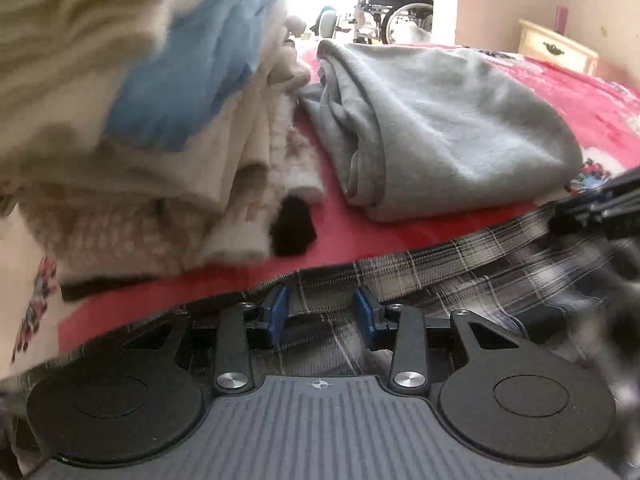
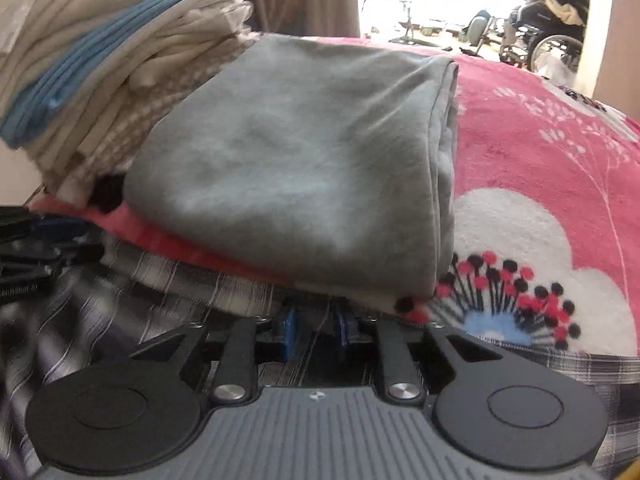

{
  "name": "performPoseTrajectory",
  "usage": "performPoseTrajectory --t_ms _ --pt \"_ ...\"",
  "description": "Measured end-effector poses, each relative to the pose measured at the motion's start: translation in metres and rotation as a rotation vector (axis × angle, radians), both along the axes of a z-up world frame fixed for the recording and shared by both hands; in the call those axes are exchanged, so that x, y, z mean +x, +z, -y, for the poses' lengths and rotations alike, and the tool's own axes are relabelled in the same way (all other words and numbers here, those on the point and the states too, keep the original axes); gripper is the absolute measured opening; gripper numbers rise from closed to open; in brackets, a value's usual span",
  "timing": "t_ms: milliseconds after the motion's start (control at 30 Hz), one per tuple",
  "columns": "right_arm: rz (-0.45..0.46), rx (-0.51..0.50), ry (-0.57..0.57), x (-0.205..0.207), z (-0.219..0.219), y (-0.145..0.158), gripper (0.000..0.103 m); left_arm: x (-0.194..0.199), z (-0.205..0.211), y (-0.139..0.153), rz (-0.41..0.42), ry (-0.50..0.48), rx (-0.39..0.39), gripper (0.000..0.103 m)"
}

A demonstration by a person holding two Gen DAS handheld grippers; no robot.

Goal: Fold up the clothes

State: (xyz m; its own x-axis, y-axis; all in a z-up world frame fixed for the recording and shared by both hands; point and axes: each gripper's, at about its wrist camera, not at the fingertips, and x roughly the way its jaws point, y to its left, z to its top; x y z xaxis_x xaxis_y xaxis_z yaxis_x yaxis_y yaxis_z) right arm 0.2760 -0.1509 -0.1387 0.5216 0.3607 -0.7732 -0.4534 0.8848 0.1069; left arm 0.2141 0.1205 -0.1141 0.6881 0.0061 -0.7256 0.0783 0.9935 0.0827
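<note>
- Left wrist view: the left gripper (image 1: 322, 312) sits low over the plaid garment (image 1: 460, 276), whose near edge runs between the blue pads (image 1: 280, 314). There is a clear gap between the pads; whether they pinch the cloth cannot be told from this view.
- Same view: one grey garment (image 1: 452, 128) lies already folded on the pink blanket (image 1: 580, 96), and just beside it on the left stands one stack of folded cream and blue laundry (image 1: 140, 120). The layers in the stack are too blurred to count.
- Same view: the other tool shows only as a black edge at the right, over the plaid cloth.
- Right wrist view: the right gripper (image 2: 314, 330) also reaches the plaid garment (image 2: 192, 280), with its pads standing close together. Plaid fabric lies under and between them, but it is not clear whether they grip it.
- Same view: the one grey garment (image 2: 296, 160) lies folded just beyond the plaid edge, touching the stack (image 2: 120, 60) on its left; at least one blue piece shows among the cream ones.
- Judgement: the grey piece and the stack appear done; the plaid garment lies spread and unfolded, so it seems to be the one in hand, with its folding only beginning.
- Count: one plaid garment, one folded grey garment, one stack, two grippers, one blanket.
</note>
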Motion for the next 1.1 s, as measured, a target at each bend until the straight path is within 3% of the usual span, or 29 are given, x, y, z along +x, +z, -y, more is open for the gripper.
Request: performPoseTrajectory --t_ms 233,300,467,600,767,833,967,1033,1100 --pt "0.087 -0.053 -0.082 -0.003 0.0 0.013 0.02 0.007 0.006 0.003 0.029 -0.016 0.095 0.04" --pt "0.09 -0.009 -0.114 -0.012 0.018 0.026 0.021 0.006 0.004 0.012 0.024 0.005 0.111 0.04" --pt "0.004 0.132 0.046 -0.07 0.061 0.081 0.024 -0.029 -0.013 0.049 0.019 0.021 0.031 0.04" --pt "-0.191 0.169 0.084 -0.124 0.077 0.086 0.025 -0.078 0.003 0.064 -0.059 -0.138 -0.03 0.04" --pt "-0.25 0.052 0.055 -0.186 0.08 0.05 0.025 -0.143 0.072 0.057 -0.115 -0.414 -0.075 0.04" --pt "-0.261 -0.02 0.039 -0.207 0.085 0.036 0.025 -0.163 0.102 0.047 -0.099 -0.508 -0.028 0.04" --pt "-0.24 -0.018 0.017 -0.227 0.096 0.043 0.025 -0.193 0.138 0.02 -0.103 -0.623 0.18 0.04" --pt "-0.203 0.019 0.0 -0.224 0.096 0.054 0.025 -0.199 0.137 0.022 -0.097 -0.639 0.196 0.04" --pt "-0.146 0.031 -0.026 -0.217 0.091 0.057 0.025 -0.199 0.134 0.029 -0.087 -0.64 0.157 0.04"
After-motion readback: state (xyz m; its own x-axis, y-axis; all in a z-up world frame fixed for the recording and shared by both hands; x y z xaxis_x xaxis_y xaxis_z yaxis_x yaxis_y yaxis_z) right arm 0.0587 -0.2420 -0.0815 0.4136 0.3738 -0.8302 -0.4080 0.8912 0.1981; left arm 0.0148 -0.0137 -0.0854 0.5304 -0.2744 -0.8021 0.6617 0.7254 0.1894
